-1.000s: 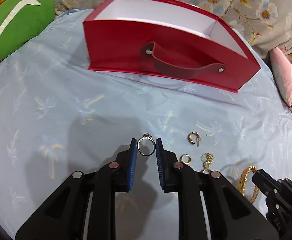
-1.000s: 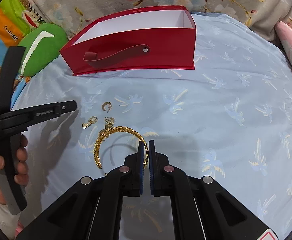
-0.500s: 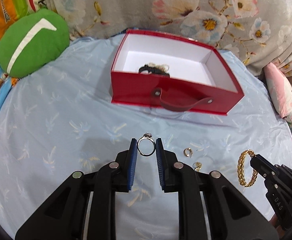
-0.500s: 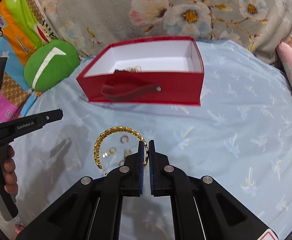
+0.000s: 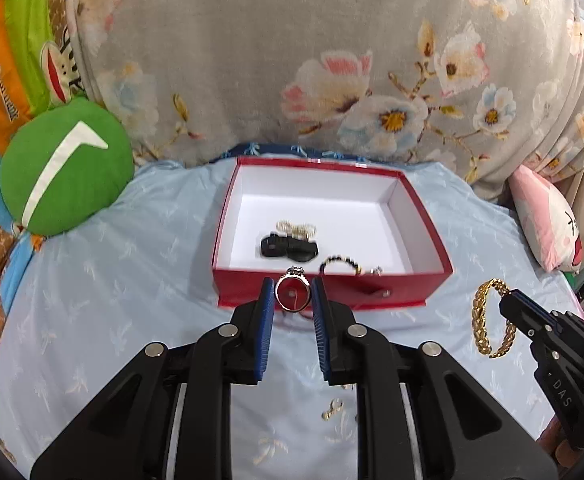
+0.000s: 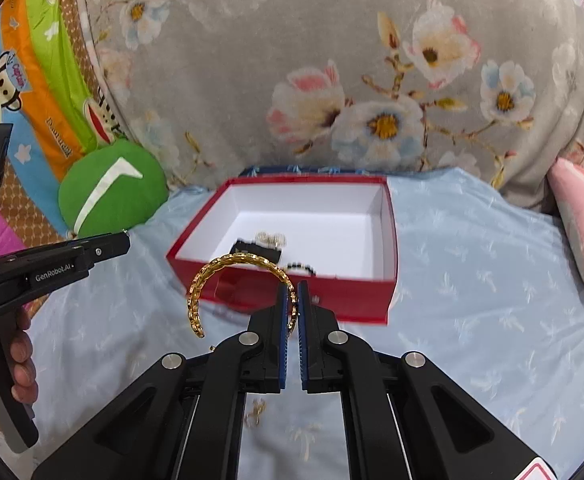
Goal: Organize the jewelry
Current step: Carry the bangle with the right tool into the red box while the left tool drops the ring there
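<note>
Two hand-held grippers above a bed covered with a pale blue sheet, each carrying one piece of jewelry toward an open red box with a white interior. The left gripper has its blue pads closed on a silver ring with a small stone setting, held upright between the fingertips and seen against the box's near wall. The right gripper pinches a gold chain bangle by one end, so that the open arc stands out to the left of the fingers, in front of the near left corner of the box (the same bangle appears at the right edge of the left wrist view).

Progress, judged from the contents: several pieces already lie on the box floor, namely a pale beaded piece, a black object just in front of it, and a dark beaded bracelet close to the near wall. The ring and the bangle are not yet over the opening, so neither is deposited. At least one small gold earring lies on the sheet beneath the grippers; whether more pieces lie hidden under the gripper bodies cannot be told. The task thus appears partly done, with two items in transit and some small pieces left.
</note>
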### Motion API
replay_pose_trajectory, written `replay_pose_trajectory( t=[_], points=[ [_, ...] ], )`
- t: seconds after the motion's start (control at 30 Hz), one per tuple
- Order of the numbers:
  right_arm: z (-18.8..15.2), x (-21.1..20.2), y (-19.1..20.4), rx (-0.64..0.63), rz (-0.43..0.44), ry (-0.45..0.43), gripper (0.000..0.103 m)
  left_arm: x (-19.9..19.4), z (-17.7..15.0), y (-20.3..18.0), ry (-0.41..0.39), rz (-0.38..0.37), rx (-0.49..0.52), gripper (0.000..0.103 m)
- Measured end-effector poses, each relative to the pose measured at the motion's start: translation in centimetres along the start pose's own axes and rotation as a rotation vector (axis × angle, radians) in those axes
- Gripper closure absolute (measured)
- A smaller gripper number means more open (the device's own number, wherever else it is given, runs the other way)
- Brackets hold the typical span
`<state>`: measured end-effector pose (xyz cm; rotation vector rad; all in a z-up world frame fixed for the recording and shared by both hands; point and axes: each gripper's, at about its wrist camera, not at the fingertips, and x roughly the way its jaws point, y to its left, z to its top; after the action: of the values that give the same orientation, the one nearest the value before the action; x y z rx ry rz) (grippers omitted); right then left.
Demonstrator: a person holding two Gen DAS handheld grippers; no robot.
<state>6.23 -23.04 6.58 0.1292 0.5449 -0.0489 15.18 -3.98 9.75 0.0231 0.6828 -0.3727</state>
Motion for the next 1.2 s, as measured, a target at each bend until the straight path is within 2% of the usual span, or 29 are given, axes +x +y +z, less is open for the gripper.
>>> replay_pose_trajectory(
  t=[0.23, 0.43, 0.77, 1.2],
  points=[
    [4.1, 0.5, -1.0, 0.004, -0.013, -0.082, 0.099, 0.7, 3.8, -0.8, -0.061, 0.019, 0.019, 0.085],
    [6.9, 2.4, -1.4, 0.006, -0.016, -0.109, 0.099, 2.7, 6.4, -1.1, -0.073, 0.040, 0.031, 0.085],
    [10.1, 6.7, -1.8, 0.006, -0.025, -0.099, 0.099, 7.4, 9.7, -1.9, -0.066, 0.066, 0.045, 0.085],
    [10.9, 12.5, -3.0, 0.023, -0.044, -0.042, 0.099, 13.4, 10.4, -1.9, 0.001, 0.086, 0.049, 0.085]
  ],
)
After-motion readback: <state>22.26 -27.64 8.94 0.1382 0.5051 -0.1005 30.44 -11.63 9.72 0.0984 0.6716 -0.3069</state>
